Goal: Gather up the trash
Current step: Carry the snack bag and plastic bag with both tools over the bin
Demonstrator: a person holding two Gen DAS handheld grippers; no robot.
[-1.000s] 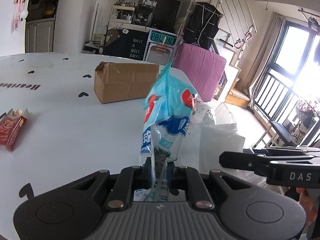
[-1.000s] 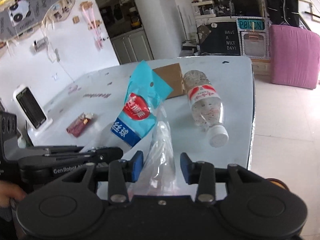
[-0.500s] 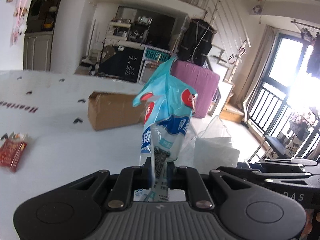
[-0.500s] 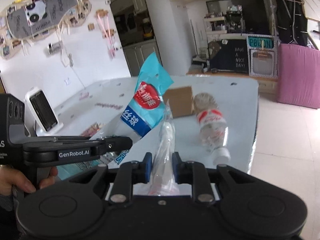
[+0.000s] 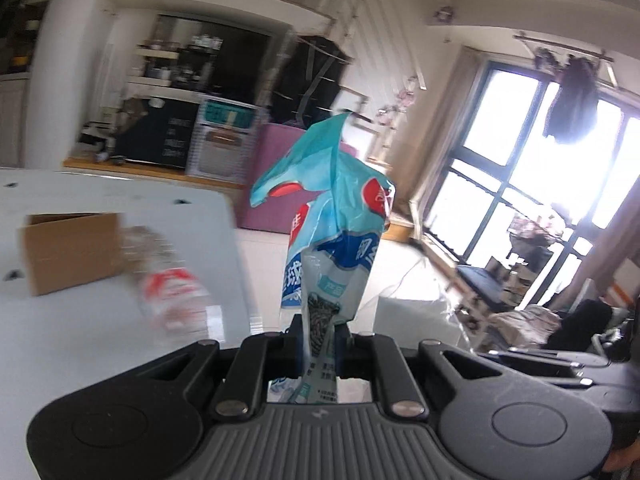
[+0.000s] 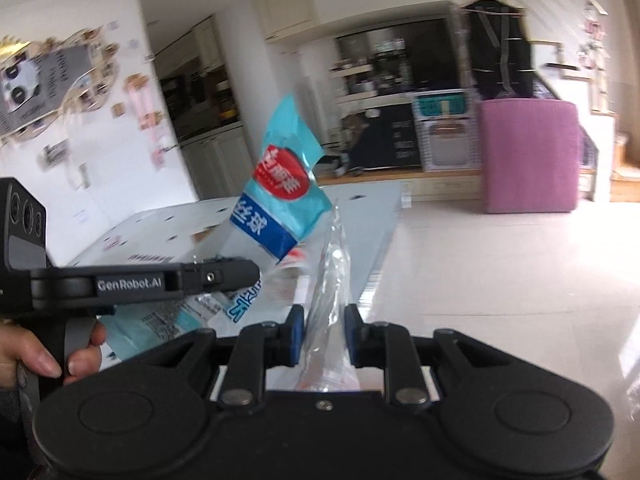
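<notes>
An open brown cardboard box (image 5: 72,252) and a clear plastic bottle with a red label (image 5: 172,292) lie on the white desk (image 5: 100,320). The left gripper (image 5: 319,334) clenches a crumpled blue plastic wrapper (image 5: 336,220); the right gripper (image 6: 320,330) pinches a clear plastic bag (image 6: 330,280).

Both views are daylit and bright. In the left view, the window (image 5: 532,200) at right is blown out to white glare. The background smears with motion blur; the box (image 5: 72,252) and bottle (image 5: 172,292) are streaked, while the wrapper (image 5: 336,232) stays fairly sharp. Fisheye distortion bends walls, and corners darken. The floor (image 6: 500,264) shows soft glare.
</notes>
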